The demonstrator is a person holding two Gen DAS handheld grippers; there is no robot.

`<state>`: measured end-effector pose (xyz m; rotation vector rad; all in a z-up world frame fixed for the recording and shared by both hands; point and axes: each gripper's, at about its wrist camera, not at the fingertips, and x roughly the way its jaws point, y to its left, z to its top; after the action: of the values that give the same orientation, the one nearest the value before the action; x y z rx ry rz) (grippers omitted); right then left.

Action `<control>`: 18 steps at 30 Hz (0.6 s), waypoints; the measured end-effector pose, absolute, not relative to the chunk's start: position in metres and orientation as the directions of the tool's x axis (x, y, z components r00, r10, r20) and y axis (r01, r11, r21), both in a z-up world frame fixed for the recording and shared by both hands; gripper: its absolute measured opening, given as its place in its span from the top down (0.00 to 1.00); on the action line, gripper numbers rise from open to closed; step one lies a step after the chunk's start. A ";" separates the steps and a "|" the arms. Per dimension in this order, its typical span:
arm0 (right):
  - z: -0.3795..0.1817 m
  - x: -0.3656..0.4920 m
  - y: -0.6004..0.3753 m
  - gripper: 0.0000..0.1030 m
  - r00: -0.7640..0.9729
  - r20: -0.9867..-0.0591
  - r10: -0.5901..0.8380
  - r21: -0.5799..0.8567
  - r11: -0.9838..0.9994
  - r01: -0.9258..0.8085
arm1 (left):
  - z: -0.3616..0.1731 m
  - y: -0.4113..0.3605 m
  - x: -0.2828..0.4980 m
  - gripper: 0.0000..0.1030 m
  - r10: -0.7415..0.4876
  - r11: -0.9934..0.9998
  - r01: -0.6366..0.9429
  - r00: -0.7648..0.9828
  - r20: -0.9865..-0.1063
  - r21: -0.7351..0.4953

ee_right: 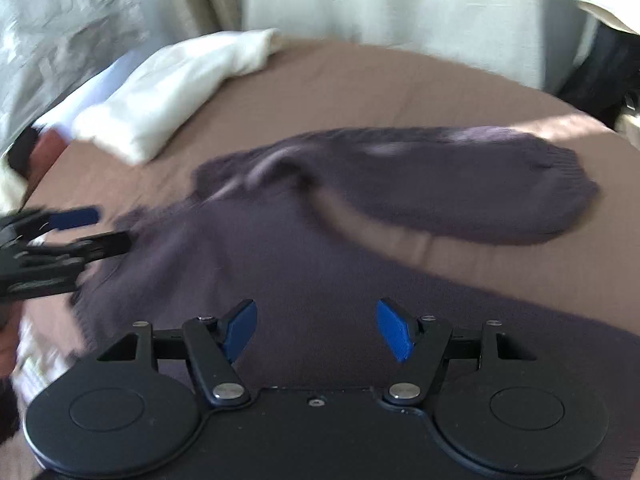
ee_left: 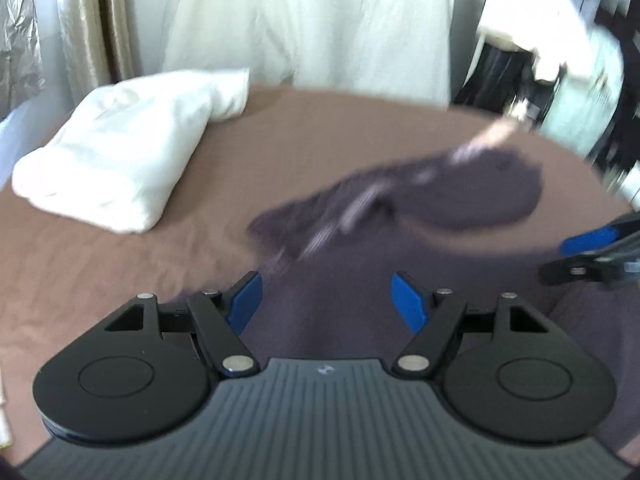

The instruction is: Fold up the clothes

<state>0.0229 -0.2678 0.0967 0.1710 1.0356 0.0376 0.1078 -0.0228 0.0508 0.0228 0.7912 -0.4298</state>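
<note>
Sweater point(ee_right: 248, 264) lies spread on the brown bed cover point(ee_right: 380, 80), body under both tongs, one sleeve point(ee_right: 460, 184) trailing away to the right. Folded white garment point(ee_right: 168, 92) sits far-left, well apart; bare cover beyond the sleeve. Left gripper point(ee_left: 326, 300) and right gripper point(ee_right: 316, 328) both gape empty above the body, right one nearer the sleeve.

Matt purple knit sweater point(ee_right: 280, 264) on smooth brown cloth cover point(ee_right: 400, 88); soft white folded cloth point(ee_left: 116, 160).

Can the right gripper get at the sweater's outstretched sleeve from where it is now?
Probably yes. The right gripper is open and empty above the purple sweater, and the sleeve lies flat on the brown cover ahead with nothing over it.
</note>
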 end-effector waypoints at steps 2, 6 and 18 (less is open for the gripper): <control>0.088 0.025 -0.293 0.30 0.566 -0.815 0.128 0.220 0.971 0.098 | 0.053 -0.033 0.110 0.31 -0.387 0.898 0.423 0.633 -0.670 -0.120; 0.053 0.030 -0.353 0.30 0.612 -0.781 0.126 0.352 0.898 0.264 | 0.039 -0.066 0.133 0.28 -0.343 0.880 0.476 0.642 -0.685 0.005; -0.024 0.001 -0.511 0.31 0.717 -0.692 0.081 0.595 0.628 0.502 | -0.013 -0.133 0.249 0.24 -0.301 0.815 0.576 0.512 -0.805 0.061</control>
<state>0.0010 -0.5113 -0.0236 0.8745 0.7508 -0.2687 0.2492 -0.1326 -0.0128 0.3424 0.8882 -0.5398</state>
